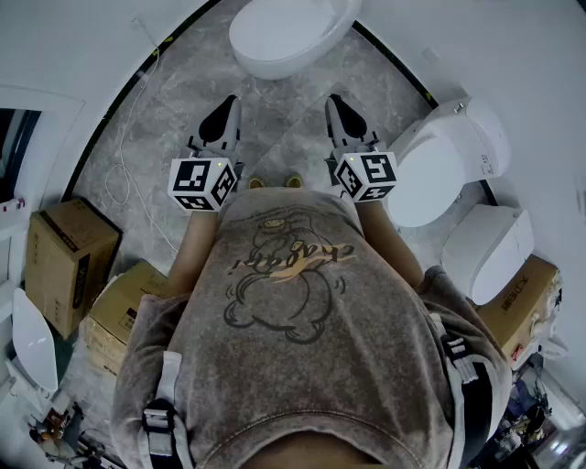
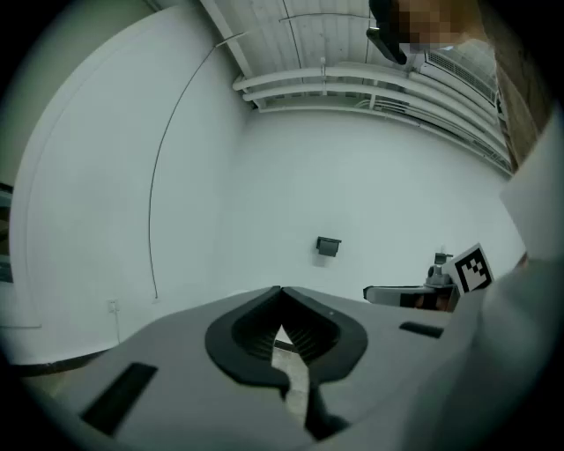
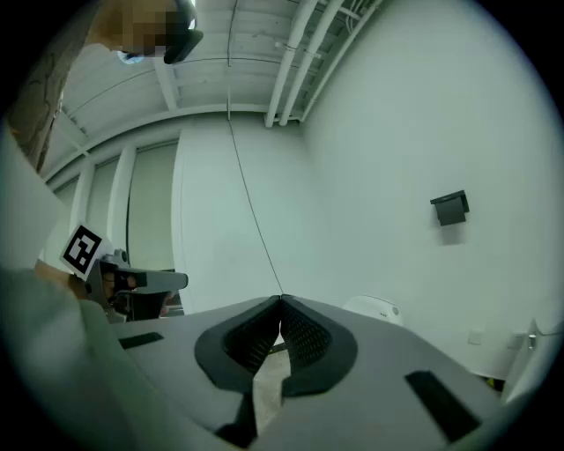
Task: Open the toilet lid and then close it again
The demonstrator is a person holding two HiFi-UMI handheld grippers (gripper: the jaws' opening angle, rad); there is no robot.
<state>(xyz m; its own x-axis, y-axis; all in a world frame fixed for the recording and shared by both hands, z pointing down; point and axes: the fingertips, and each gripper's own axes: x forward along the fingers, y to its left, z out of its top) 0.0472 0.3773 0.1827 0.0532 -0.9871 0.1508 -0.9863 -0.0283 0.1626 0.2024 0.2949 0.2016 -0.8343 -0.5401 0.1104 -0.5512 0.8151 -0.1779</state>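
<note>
Head view: the left gripper [image 1: 228, 103] and right gripper [image 1: 335, 101] are side by side, each with jaws pressed together on nothing. The white oval ceramic toilet [image 1: 275, 66] stands at 12 o'clock, lid [image 1: 286, 27] down, apart from both.

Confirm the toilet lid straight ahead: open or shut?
Shut. The toilet lid lies flat, a smooth white oval with no opening showing.

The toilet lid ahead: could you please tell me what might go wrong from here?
The left gripper and right gripper are both shut and short of the toilet lid; shut jaws may slip off its smooth edge. The loose cable lying at the left could trip a step forward.
</note>
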